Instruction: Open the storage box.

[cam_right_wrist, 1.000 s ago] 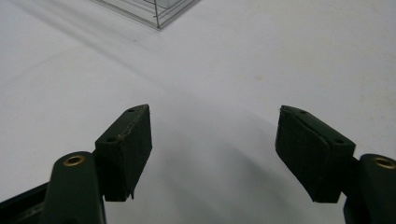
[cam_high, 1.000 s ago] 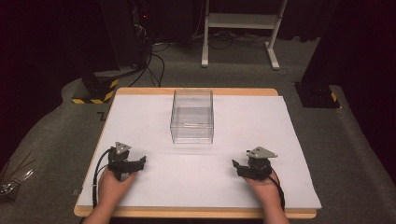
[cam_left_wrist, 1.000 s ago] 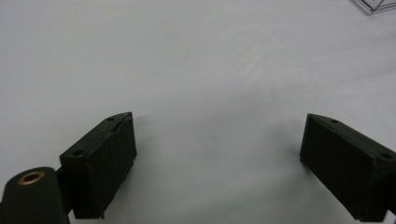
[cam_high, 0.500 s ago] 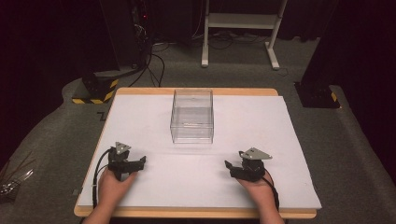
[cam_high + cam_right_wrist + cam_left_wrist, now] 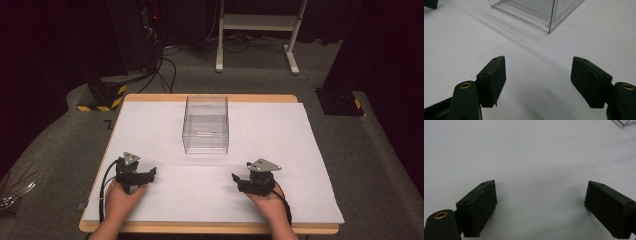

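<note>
On white sheet (image 5: 280, 150), grippers (image 5: 540, 202) agape, empty.

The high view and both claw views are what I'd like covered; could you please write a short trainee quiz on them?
1. True or false: the clear box holds several items.
2. Which claw sits nearer the box: A) left claw, B) right claw, C) too close to call?
3. Fill in: both claws rest low over the white ____, jaws ____.

Key:
1. False; it looks empty.
2. C; they flank it at similar distances.
3. sheet; open, as each claw view shows its jaws wide apart with nothing between.
</note>
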A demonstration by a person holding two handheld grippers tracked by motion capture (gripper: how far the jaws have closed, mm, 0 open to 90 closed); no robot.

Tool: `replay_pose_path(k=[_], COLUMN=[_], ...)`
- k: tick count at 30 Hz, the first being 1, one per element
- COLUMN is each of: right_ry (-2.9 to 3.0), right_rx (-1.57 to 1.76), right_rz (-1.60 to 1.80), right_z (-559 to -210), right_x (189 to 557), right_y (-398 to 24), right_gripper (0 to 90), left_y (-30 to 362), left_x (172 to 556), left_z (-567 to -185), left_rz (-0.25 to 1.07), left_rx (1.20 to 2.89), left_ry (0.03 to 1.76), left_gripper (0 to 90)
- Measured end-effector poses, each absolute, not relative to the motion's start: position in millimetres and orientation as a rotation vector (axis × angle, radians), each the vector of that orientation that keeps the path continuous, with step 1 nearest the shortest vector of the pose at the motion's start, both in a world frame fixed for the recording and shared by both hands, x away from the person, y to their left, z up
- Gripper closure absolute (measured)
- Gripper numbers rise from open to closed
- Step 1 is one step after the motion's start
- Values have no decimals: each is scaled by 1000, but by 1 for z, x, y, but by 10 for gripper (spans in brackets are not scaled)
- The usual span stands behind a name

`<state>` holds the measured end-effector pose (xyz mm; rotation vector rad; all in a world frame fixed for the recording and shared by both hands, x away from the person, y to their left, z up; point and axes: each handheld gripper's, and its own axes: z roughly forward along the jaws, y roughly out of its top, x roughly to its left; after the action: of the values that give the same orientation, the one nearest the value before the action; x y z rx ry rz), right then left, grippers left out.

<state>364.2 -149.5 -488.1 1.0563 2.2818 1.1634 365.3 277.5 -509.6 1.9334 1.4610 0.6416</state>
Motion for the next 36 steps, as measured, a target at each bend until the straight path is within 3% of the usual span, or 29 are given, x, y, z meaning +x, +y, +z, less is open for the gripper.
replay_pose_path(k=[26,36], right_ry=[2355,2312], right_rx=[1003,967], right_rz=[1231,1271], right_z=[-470,-458], right_x=[384,391], right_y=[-106,-88], right_gripper=[229,273], left_y=[277,278], left_x=[365,365], left_z=[-510,-510], left_rz=[642,641], left_rx=[1932,1934], left_ry=[1461,1461], left_gripper=[110,110])
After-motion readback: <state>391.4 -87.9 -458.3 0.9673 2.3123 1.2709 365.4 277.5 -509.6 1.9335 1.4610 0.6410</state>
